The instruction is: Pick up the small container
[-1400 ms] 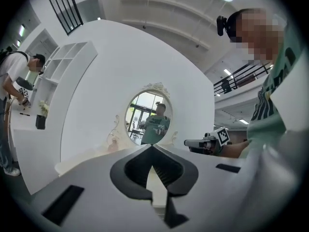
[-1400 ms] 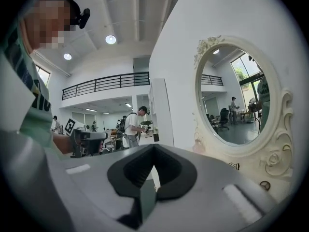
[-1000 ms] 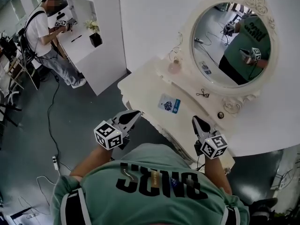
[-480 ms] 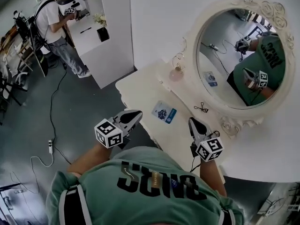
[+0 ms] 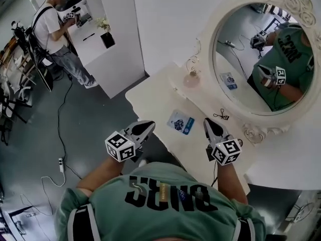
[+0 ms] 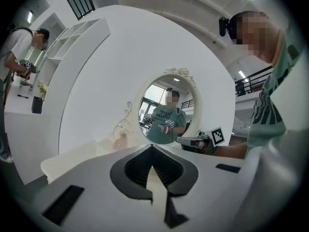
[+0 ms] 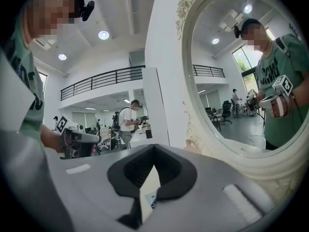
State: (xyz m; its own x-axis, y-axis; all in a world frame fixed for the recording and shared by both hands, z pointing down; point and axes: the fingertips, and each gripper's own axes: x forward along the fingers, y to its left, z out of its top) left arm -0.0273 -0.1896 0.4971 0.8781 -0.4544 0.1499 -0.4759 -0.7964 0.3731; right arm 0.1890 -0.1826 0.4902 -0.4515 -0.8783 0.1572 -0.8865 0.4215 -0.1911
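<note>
- Left gripper (image 5: 149, 125): fingers clenched shut, empty, at the near edge of the white dressing table (image 5: 150, 92).
- One blue-and-white card (image 5: 180, 122) lies between the two grippers' fingertips.
- Small container (image 5: 191, 79): just one, a squat, rounded, pinkish pot. It stands on the table well beyond both sets of fingertips, nearer the right ones.
- Right gripper (image 5: 208, 121): fingers clenched shut, empty; one small black scissor-like tool (image 5: 220, 116) lies just ahead of them.

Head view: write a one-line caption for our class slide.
Person holds left gripper and right gripper, both shut, at a white dressing table bearing a small pink container.
</note>
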